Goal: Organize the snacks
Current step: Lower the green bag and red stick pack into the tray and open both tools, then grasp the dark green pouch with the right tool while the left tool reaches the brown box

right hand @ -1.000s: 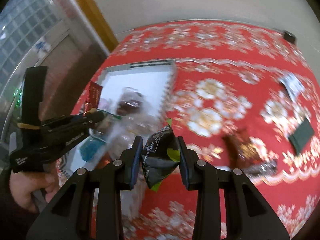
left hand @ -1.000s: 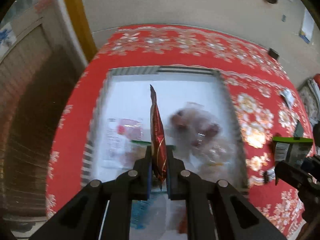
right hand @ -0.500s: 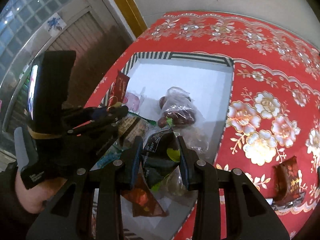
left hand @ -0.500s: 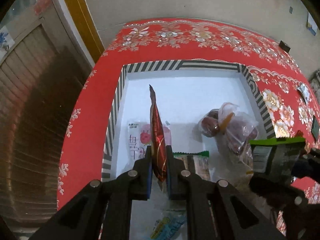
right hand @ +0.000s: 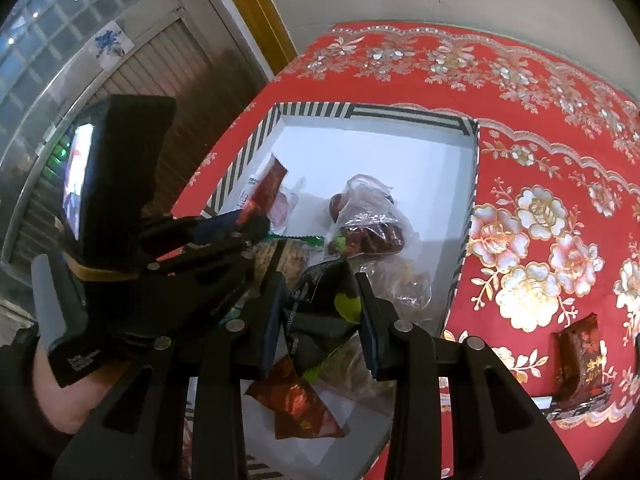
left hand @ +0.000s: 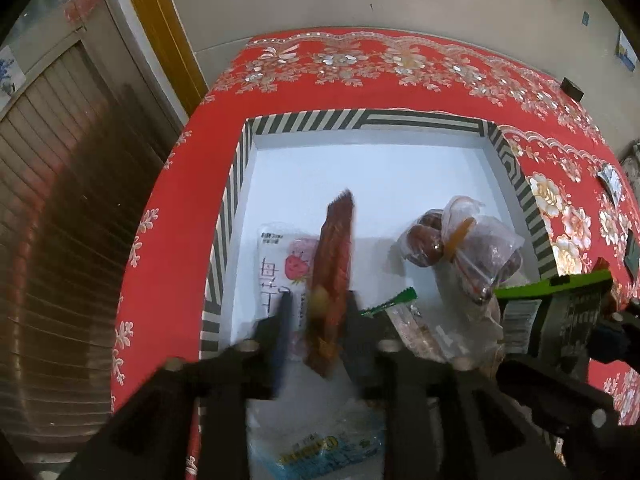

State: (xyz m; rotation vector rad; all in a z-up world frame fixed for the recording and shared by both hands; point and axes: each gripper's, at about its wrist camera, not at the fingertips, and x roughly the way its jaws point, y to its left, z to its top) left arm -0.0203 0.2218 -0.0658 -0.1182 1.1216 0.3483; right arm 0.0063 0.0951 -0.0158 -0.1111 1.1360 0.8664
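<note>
Since half a second ago the left claw has spread its jaws, and the glossy red foil packet that stood pinched edge-on now tilts loose between them, blurred; it seems to touch neither pad, though the smear makes that hard to judge. It hangs over the left half of the white box, whose flat rim is striped black and white. Just under it lies a thin clear sachet with a strawberry print. Bare white floor fills the far half of the box up to the back wall. Right of centre sits a knotted, crinkled clear bag of dark red dates, touching other wrappers nearer the camera. At the right, the right claw is closed on a crumpled black and green packet, held above the box's near corner. Beyond the box's right rim the red flowered worktop carries another dark red packet, well apart.
</note>
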